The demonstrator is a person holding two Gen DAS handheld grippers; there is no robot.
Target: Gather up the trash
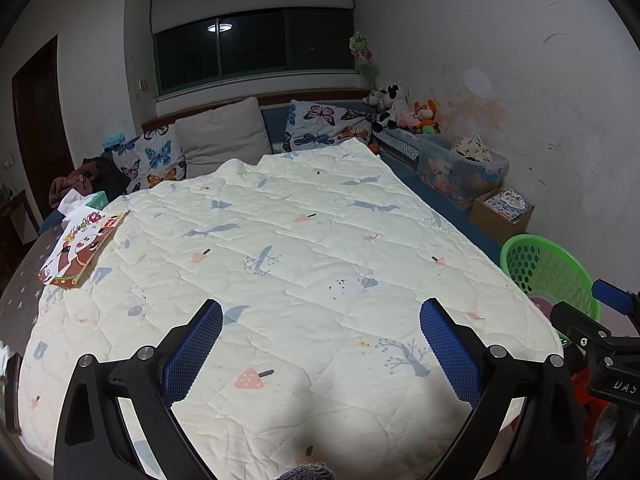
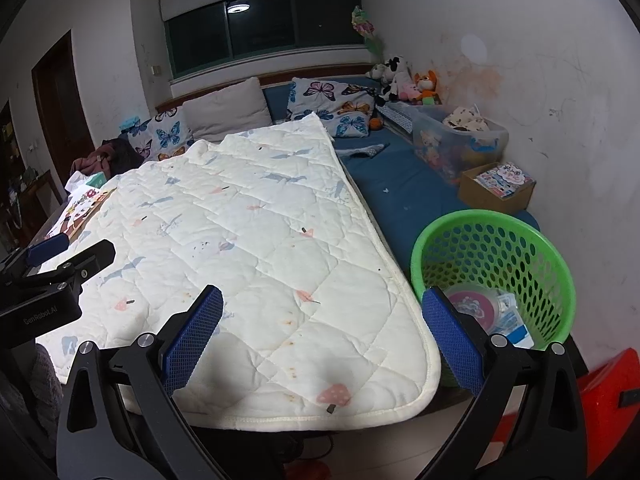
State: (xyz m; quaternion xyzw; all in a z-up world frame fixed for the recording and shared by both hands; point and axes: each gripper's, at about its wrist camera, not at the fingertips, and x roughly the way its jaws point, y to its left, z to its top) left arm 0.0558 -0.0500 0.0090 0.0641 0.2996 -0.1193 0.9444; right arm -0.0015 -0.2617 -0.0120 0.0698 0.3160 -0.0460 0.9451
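Note:
A green perforated basket [image 2: 500, 248] stands on the blue bed sheet at the right of the white quilt [image 2: 248, 240]. Inside it lie a pink round lid and clear wrappers [image 2: 484, 308]. The basket also shows in the left wrist view [image 1: 548, 268]. My left gripper [image 1: 320, 340] is open and empty above the near part of the quilt [image 1: 280, 248]. My right gripper [image 2: 322, 336] is open and empty over the quilt's near right corner, its right finger [image 2: 452, 344] in front of the basket. A small white scrap [image 1: 346, 286] lies on the quilt.
A colourful cartoon book [image 1: 82, 246] lies at the quilt's left edge. Pillows [image 1: 224, 136] line the headboard. A clear storage bin [image 2: 456, 140], a cardboard box [image 2: 496, 186] and plush toys [image 2: 404, 80] stand along the right wall. A red object [image 2: 608, 400] sits on the floor.

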